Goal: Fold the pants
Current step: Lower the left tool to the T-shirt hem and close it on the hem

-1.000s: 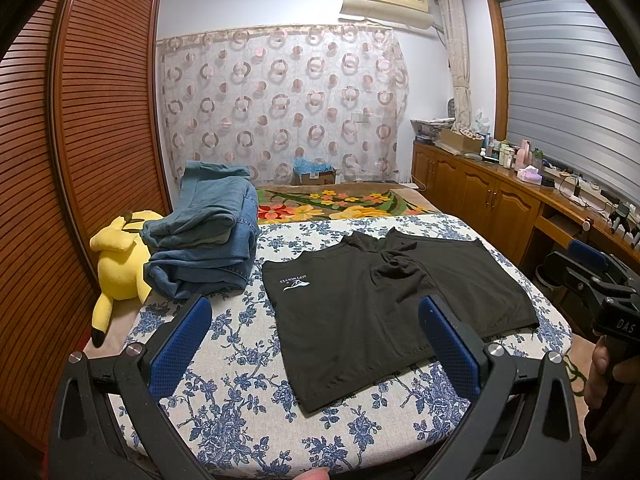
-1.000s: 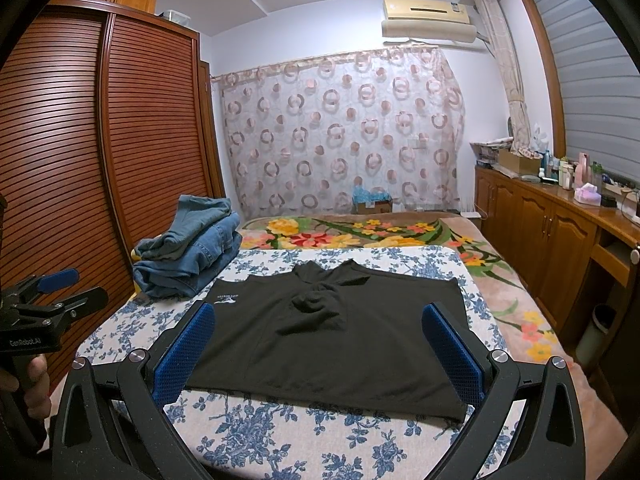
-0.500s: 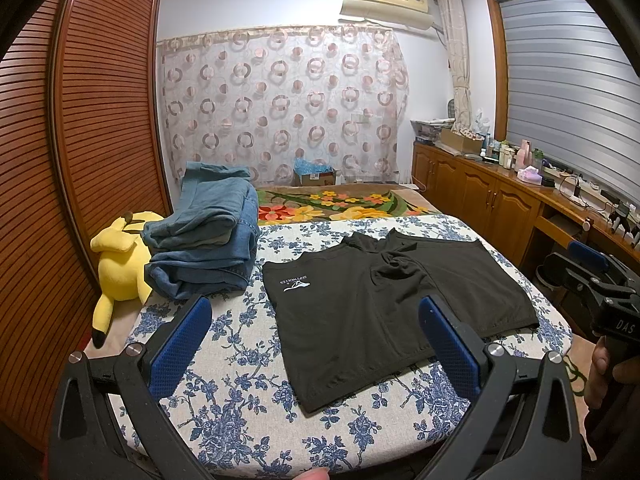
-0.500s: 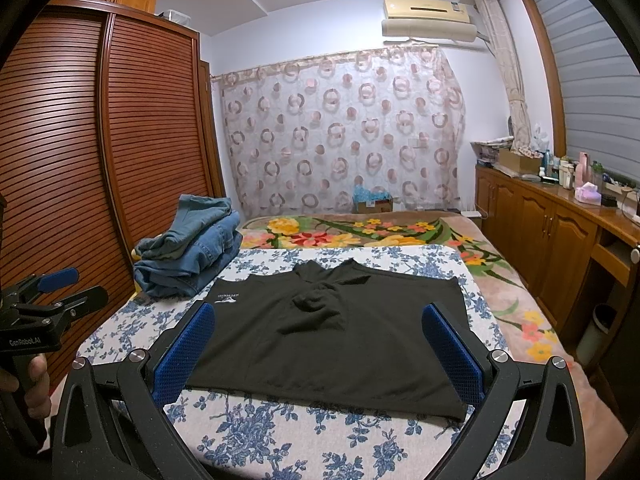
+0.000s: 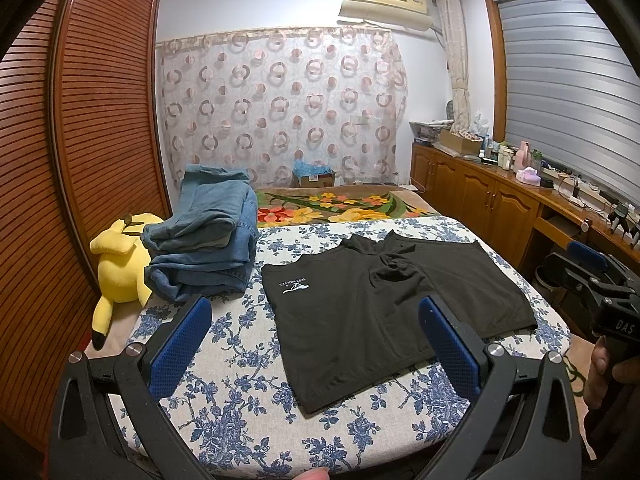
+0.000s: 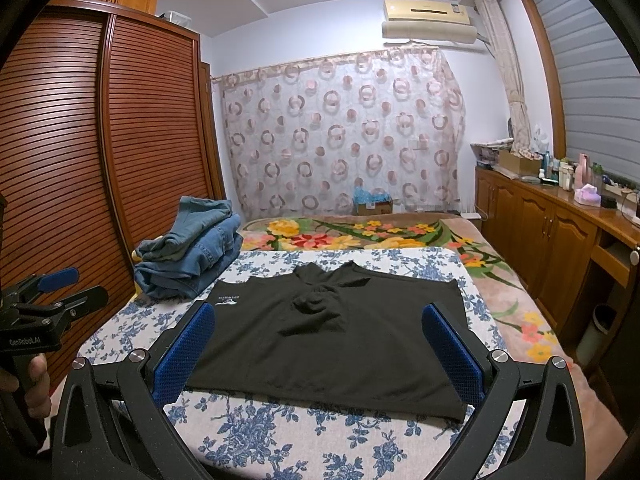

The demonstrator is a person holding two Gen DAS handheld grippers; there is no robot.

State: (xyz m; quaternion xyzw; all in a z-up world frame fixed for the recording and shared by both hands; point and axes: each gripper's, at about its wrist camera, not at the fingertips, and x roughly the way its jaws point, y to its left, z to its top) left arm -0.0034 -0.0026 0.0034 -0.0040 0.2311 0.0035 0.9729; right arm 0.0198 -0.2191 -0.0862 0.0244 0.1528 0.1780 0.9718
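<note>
Black shorts (image 6: 340, 344) spread flat on bed (image 6: 280, 436). Left tool (image 5: 316, 344) and right tool (image 6: 320, 348) gaping, empty. Near-edge hem corners are best pinched first, bunched crotch smoothed.

The left gripper (image 5: 314, 320) hangs level with its jaws spread wide (nothing between them); the right gripper (image 6: 320, 330) does likewise, each handle gripped by a hand (image 6: 34, 376).

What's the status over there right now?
Left claw and right claw open, empty. Black shorts flat, unfolded. Jeans pile beside them, not blocking.
</note>
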